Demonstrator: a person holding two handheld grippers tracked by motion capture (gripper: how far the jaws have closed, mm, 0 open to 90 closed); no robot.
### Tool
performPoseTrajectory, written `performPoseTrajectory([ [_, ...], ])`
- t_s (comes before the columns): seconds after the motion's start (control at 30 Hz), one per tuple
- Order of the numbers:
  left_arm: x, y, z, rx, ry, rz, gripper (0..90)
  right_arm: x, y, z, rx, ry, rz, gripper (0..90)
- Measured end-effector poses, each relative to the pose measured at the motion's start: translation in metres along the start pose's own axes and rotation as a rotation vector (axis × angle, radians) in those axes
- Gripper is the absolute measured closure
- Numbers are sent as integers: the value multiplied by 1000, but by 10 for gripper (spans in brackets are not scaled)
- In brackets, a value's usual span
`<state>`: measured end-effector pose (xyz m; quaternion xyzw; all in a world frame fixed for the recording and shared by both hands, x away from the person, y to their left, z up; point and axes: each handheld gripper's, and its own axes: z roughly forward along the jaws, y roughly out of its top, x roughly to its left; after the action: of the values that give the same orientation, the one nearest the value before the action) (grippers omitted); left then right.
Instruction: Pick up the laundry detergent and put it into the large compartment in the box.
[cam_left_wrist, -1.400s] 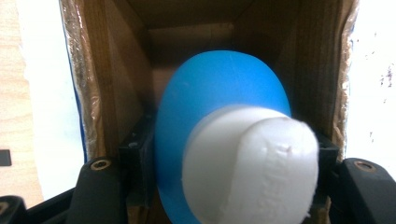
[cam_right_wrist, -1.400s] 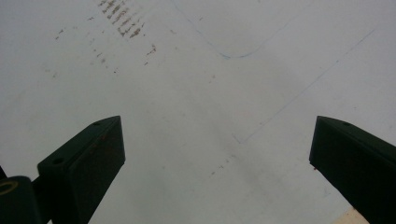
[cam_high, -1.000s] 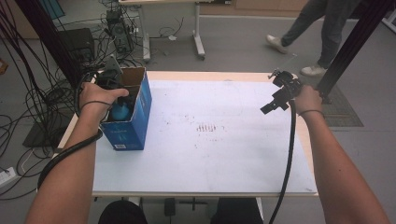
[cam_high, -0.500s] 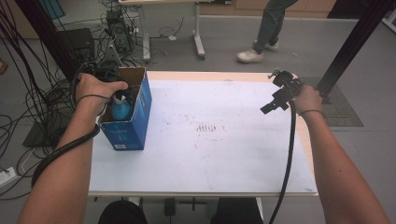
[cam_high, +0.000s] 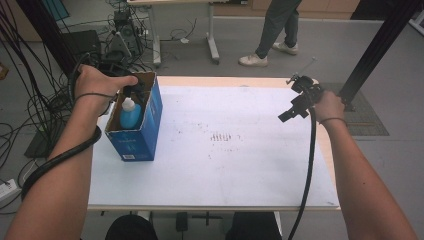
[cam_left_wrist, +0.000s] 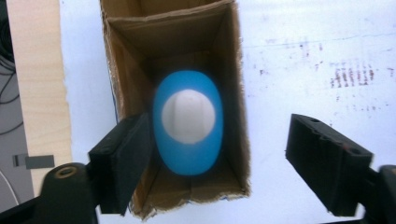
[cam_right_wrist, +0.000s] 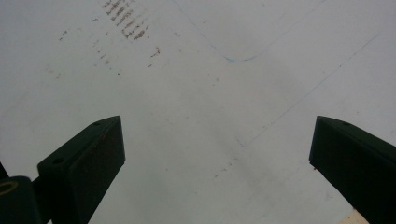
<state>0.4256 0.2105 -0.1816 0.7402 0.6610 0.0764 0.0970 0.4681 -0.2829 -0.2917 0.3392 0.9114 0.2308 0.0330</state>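
White paper covers the tabletop (cam_high: 240, 165), scuffed with small reddish marks near its middle, and grey floor with cables lies beyond. My left hand-held gripper (cam_left_wrist: 219, 154) has just been opening: a second ago it sat low in the tall blue cardboard box (cam_high: 150, 127) at the paper's left edge, and now it has lifted above the open top with its jaws standing well apart and nothing pressed between them. I read that as the release done, with the blue oval plastic bottle with a white cap (cam_left_wrist: 188, 122) now left standing upright inside the box, so the placing step looks finished. Looking down from the left gripper view, the bottle fills much of the brown cardboard interior, its white cap a little blurred and facing up; one jaw overlaps the box wall beside it without gripping. My right hand-held gripper (cam_high: 292, 110) hangs over the far right of the paper, jaws wide open and empty.
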Motion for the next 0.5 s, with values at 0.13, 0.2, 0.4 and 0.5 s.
performPoseTrajectory([
  [0.13,-6,-1,-10,-11,1,17,184,1,1,1,0,0,-1,32],
  [0.2,-8,-1,-14,-16,7,24,146,1,1,1,0,1,-3,32],
  [0.4,-14,-2,-23,-35,5,40,92,1,1,1,-4,4,-2,32],
  [0.5,-17,-3,-27,-37,5,49,89,1,1,2,-1,5,1,32],
])
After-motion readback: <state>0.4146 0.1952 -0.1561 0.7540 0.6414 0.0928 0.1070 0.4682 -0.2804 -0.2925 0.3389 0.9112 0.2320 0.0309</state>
